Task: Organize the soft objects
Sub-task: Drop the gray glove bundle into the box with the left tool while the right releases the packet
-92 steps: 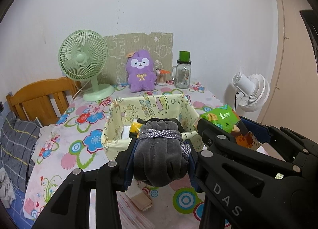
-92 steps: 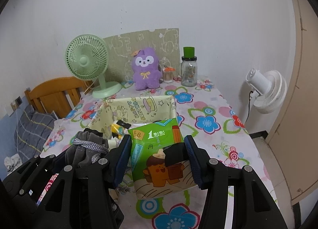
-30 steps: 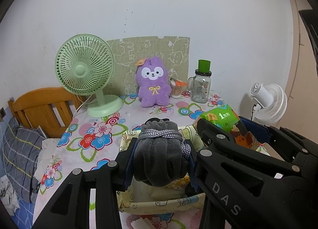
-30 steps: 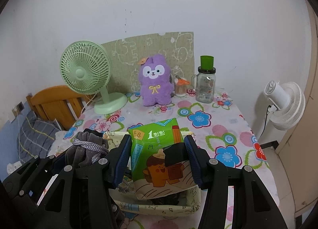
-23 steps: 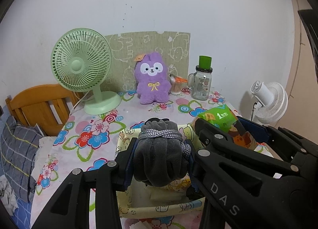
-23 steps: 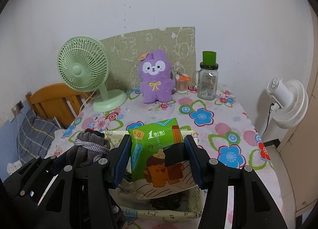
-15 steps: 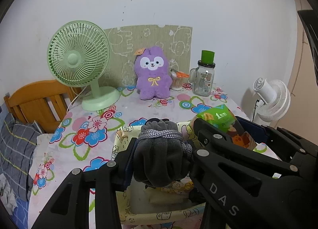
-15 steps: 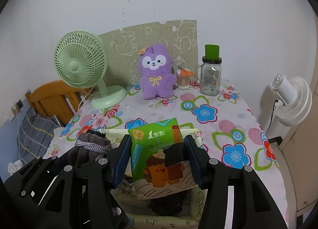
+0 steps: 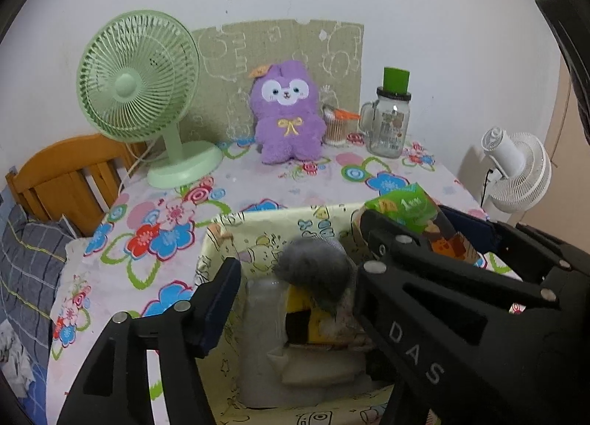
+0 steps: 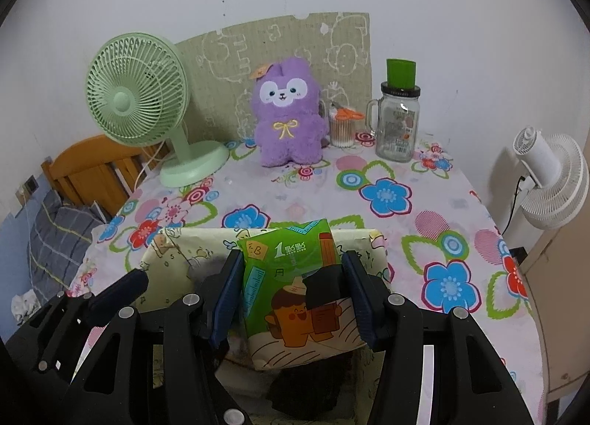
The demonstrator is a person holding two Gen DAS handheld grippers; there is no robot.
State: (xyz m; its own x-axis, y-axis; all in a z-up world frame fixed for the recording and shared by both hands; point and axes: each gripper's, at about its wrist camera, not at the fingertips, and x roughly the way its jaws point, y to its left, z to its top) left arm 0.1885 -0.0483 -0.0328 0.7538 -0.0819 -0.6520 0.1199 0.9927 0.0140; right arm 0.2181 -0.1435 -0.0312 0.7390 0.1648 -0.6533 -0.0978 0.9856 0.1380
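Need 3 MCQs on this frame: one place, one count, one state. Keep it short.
1. Where is the grey bundle?
A. on the wooden chair
B. in the fabric bin
C. beside the jar

2. How many fans are in view?
A. one
B. two
C. three

3. What state is the left gripper in?
A. open
B. shut on the bundle
C. shut on the tissue pack

Answers:
1. B: the bundle sits blurred above the bin's contents, inside its walls.
2. B: a green fan on the table and a white fan off its right edge.
3. A: its fingers stand apart with the bundle loose between them; the right gripper holds the tissue pack.
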